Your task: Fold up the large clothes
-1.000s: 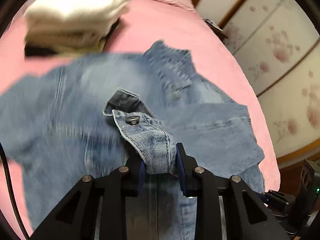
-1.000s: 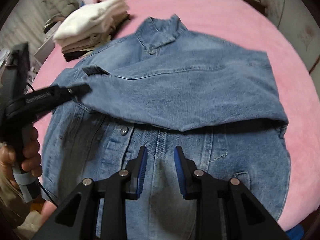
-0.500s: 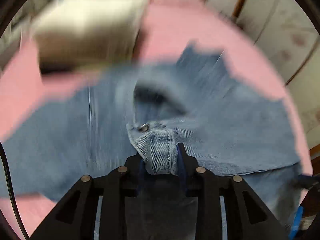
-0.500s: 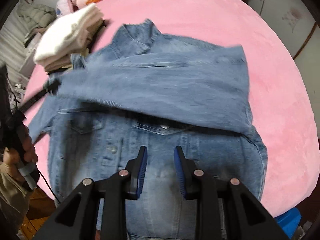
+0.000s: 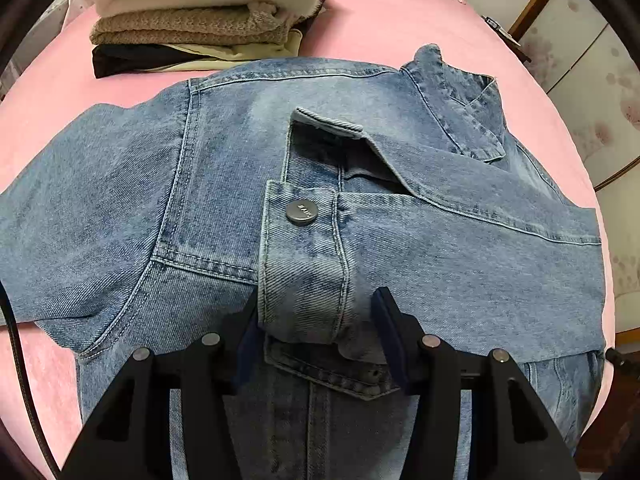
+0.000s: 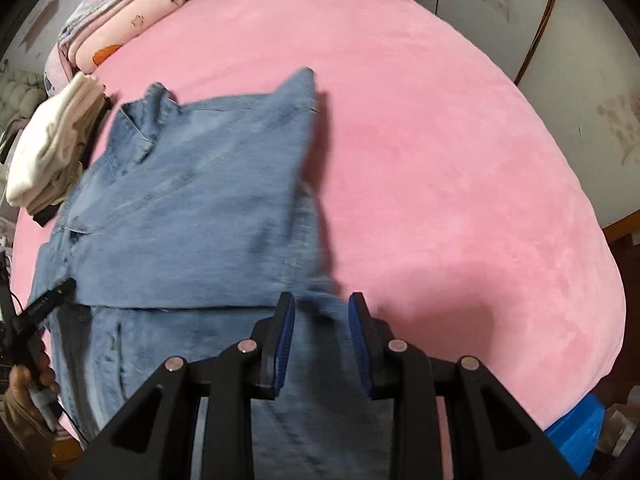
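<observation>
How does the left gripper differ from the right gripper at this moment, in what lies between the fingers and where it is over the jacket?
The left gripper has the buttoned sleeve cuff between its fingers, though spread apart; the right gripper holds nothing. The left gripper sits over the middle of the denim jacket; the right gripper hovers at the jacket's edge beside the pink bed cover. Both are open with blue pads.

Home bedroom. Bed (image 6: 440, 160) under pink plush cover, folded bedding (image 6: 108, 32) at its far edge. Floral-panelled wardrobe doors (image 5: 592, 92) beside it.
</observation>
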Available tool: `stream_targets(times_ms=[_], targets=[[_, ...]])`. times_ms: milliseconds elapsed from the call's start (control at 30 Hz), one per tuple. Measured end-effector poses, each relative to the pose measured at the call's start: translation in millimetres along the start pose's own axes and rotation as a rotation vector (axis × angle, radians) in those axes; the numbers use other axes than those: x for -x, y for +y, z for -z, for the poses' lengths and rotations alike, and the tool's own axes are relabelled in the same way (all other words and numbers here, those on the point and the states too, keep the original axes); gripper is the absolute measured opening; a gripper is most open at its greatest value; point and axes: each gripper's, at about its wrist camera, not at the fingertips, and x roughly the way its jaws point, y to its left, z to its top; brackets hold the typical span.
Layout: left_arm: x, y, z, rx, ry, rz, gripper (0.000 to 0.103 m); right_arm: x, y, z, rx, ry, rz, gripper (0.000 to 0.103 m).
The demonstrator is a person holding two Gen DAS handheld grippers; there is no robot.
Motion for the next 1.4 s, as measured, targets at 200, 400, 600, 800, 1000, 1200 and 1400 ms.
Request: stream_targets(times_ms=[200,400,600,800,1000,1200,1400], targets=[[-1.1,-2.9,-5.5,0.043,0.002,-0.001,0.051,-6.0,15.9,6.3,0.196,0.001,0.028,0.028],[6.6,-10.9,-10.8,0.057,-0.032,0.015,0.051,-25.9,41.5,-2.5,0.361,-0.014,0.067,0.028],[12.4,-17.8,-12.4,0.049,-0.047,0.019,0.051,-30.8,39.3,0.5,0.404,0.002,0.037,0.029],[15.2,-12.5,-8.1,0.062,-0.042,0.016,0.051,-20.8,34.3,9.9,0.476,-0.004,0.027,0.029],[14.3,-12.0,-5.9,0.086,-0.044,0.026,0.051,-33.9,49.9,12.4,0.562,-0.018,0.091,0.029],[15.1,-21.7,-6.9,0.066,-0.054,0.049,0.049,-30.5,39.0,15.0,0.493,-0.097,0.127,0.021],[-3.3,-30.3,1.7,0.010,-0.021,0.015,0.048,-38.6,-8.4,22.6,0.293,-0.069,0.156,0.017]])
